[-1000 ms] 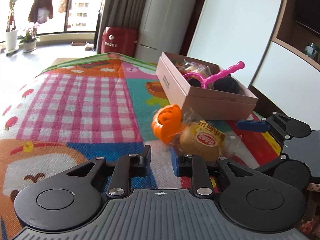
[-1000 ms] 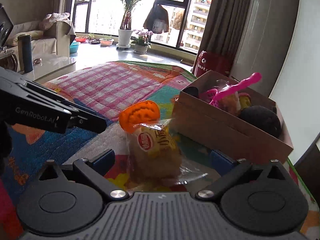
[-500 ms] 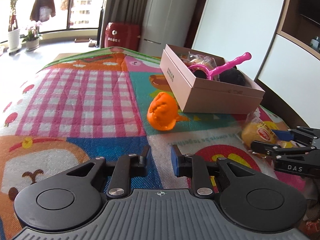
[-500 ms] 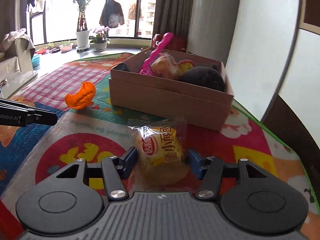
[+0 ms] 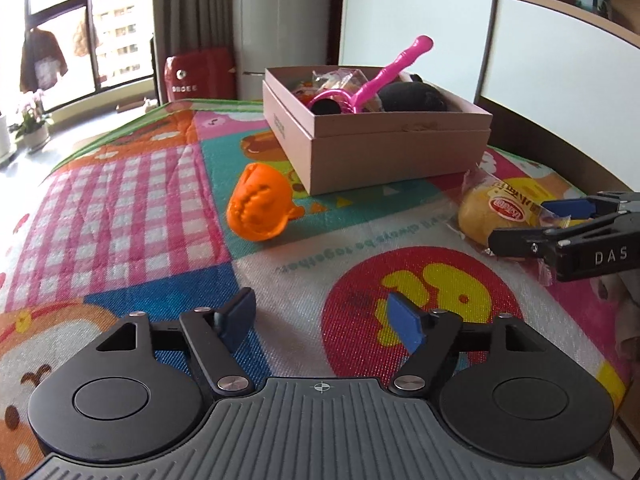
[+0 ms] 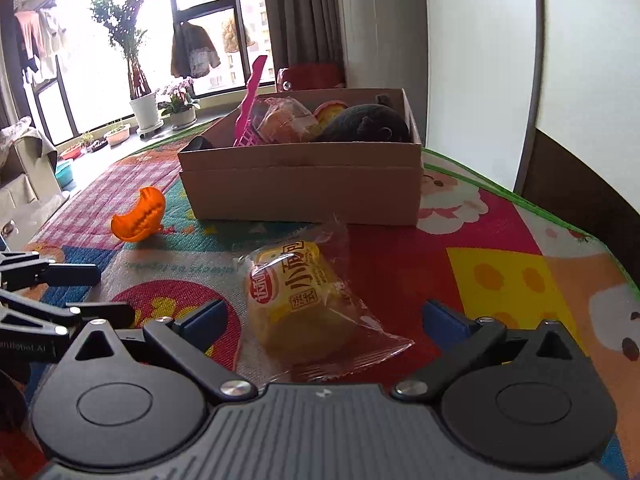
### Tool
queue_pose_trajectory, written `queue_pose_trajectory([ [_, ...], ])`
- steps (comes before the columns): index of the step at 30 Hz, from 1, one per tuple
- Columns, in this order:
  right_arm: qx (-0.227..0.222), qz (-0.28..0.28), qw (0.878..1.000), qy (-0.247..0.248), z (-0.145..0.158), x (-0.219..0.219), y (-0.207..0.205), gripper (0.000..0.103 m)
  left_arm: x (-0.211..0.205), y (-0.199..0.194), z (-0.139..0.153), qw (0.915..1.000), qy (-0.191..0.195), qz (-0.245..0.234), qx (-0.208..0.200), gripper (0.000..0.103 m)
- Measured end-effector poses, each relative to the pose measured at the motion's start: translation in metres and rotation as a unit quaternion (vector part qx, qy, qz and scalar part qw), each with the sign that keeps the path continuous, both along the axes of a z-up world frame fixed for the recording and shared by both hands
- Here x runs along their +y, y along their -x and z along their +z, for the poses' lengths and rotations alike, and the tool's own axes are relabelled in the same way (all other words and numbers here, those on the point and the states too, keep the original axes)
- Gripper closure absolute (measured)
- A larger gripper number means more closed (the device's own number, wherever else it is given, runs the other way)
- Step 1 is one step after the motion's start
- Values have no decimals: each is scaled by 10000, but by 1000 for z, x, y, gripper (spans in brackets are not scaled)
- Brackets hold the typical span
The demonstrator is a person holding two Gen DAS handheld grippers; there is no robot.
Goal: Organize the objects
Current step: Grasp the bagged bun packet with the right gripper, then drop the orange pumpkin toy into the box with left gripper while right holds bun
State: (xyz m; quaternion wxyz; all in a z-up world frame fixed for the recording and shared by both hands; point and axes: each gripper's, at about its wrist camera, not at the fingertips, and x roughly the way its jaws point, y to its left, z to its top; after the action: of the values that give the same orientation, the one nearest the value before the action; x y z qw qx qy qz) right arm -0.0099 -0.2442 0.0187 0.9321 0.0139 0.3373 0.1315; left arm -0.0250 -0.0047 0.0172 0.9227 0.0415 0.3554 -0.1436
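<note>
1. The left gripper [image 5: 322, 318] hovered low over the mat [image 5: 120, 200], its blue pads spread wide apart with nothing between them.
2. The right gripper [image 6: 328, 318] was likewise wide open, its fingers standing on either side of the bun [image 6: 296, 296] without touching it; the wrapped bun lay on the mat between them, its wrapper reaching back toward the gripper body.
3. From the left wrist view, the bun [image 5: 496, 212] sat near the mat's right edge, just in front of the box's near right corner, with the right gripper's [image 5: 540, 224] fingertips around it.
4. The orange toy [image 5: 260, 208] rested on the mat further out, just beside the box's near left corner and apart from both grippers.
5. The box [image 5: 400, 160] stood toward the mat's far right corner, open on top. Inside lay a pink tool [image 5: 384, 76] whose handle stuck up over the rim, a dark plush [image 5: 412, 96] and another wrapped snack [image 6: 284, 120].
</note>
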Motion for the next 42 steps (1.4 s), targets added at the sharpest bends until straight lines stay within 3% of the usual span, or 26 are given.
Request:
queue_pose_trajectory([
  [4, 37, -106, 9999, -92, -1, -4, -1, 0, -1, -1, 1, 10000, -18, 9, 31, 22],
  [6, 15, -125, 9999, -68, -1, -3, -1, 0, 5, -2, 6, 9997, 197, 110, -26, 30],
  [8, 0, -132, 9999, -52, -1, -3, 0, 0, 10, -2, 14, 9985, 236, 357, -349, 34],
  [11, 15, -156, 9999, -35, -1, -2, -1, 0, 11, -11, 20, 9962, -52, 540, -679, 33],
  [15, 7, -141, 9999, -42, -1, -3, -1, 0, 8, -39, 12, 9949, -481, 573, -681, 33],
  [20, 15, -77, 10000, -9, -2, 0, -2, 0, 7, -69, 8, 9964, -258, 544, -593, 33],
  [24, 26, -86, 10000, 9, -3, 0, -1, 0, 1, -79, 3, 9971, -313, 518, -454, 36],
  [25, 20, -91, 10000, 10, -3, 0, -1, 0, 0, -78, 1, 9972, -329, 503, -436, 47],
  [27, 11, -92, 10000, 9, -2, 1, -1, 0, 2, -72, 0, 9973, -261, 502, -470, 47],
  [31, 20, -91, 10000, 24, -2, 1, -1, 0, 13, -54, 3, 9985, 256, 445, -182, 47],
  [35, 0, -98, 9998, 158, -1, 5, 0, 0, 15, -22, 8, 9975, 697, 34, 116, 47],
  [40, -70, 119, 9984, 557, 2, 19, -7, 0, 8, 17, 10, 9965, 688, -413, 253, 47],
  [41, -91, 183, 9974, 688, 2, 24, -10, 2, 7, 22, 10, 9965, 661, -455, 253, 47],
  [42, -98, 253, 9965, 797, 2, 28, -12, 10, 7, 26, 9, 9964, 637, -486, 260, 47],
])
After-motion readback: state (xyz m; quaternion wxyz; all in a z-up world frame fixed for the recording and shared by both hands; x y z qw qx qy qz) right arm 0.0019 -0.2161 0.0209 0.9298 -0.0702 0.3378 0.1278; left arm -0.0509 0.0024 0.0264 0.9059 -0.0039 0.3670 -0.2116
